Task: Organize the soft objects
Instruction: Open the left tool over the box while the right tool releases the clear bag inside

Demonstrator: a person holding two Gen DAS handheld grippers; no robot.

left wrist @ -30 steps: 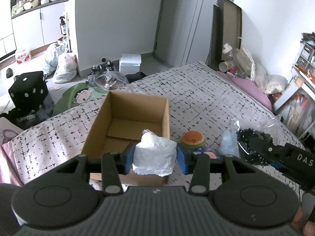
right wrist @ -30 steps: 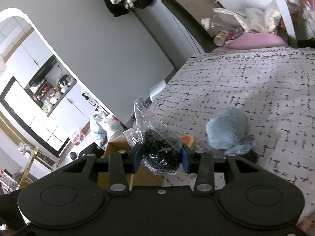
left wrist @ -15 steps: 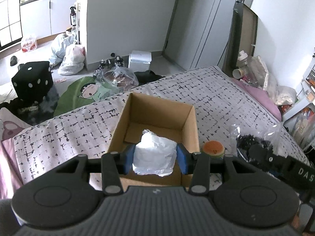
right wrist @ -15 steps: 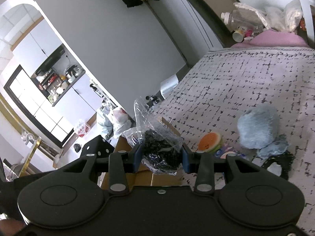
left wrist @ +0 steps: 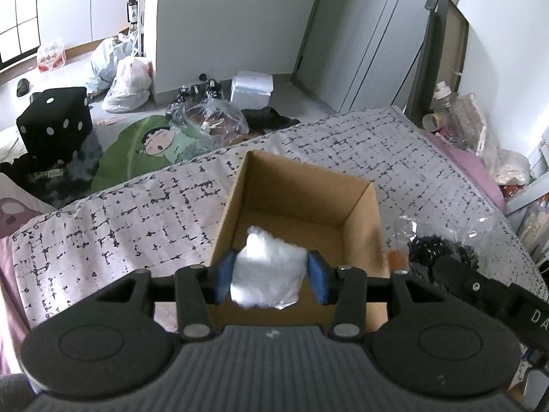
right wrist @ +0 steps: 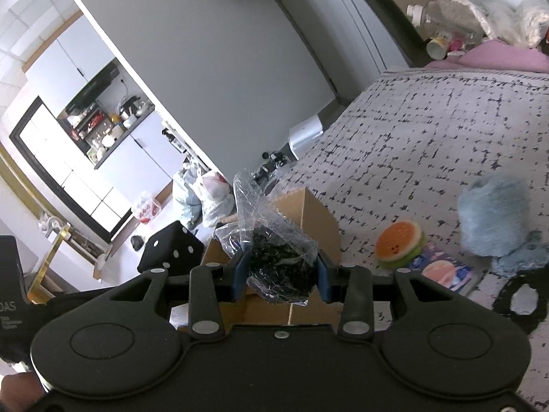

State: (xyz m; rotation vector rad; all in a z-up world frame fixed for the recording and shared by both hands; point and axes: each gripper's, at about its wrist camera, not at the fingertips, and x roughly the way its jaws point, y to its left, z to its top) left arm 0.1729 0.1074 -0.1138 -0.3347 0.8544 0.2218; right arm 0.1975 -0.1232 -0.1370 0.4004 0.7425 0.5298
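Left gripper (left wrist: pixel 271 276): jaws opening, partly spread, with a white plastic-wrapped soft bundle (left wrist: pixel 269 274) between the blue pads (left wrist: pixel 224 273). The left pad touches the bundle; a narrow gap shows at the right pad. The bundle hangs above the open cardboard box (left wrist: pixel 363 226), over the box's near half; it is roughly as wide as it is tall, so no long axis can be told. The box stands on the patterned bed cover (left wrist: pixel 137 213), its open mouth facing up.

Right gripper (right wrist: pixel 281 276): jaws partly closed, clamped on a clear plastic bag of dark crinkled material (right wrist: pixel 283 266). The bag's loose neck rises up and to the left from the pads; its long axis runs along that line. The bag is held just right of the box, near the box's corner (right wrist: pixel 305 213).

Right of the box on the bed cover: a burger-shaped plush (right wrist: pixel 399 243), then a pale blue fluffy plush (right wrist: pixel 492 213).

Compared with one second earlier, both grippers have come closer to the box; the bundle, formerly in front of the box's near wall, now lies over its interior, and the left pads stand slightly wider.
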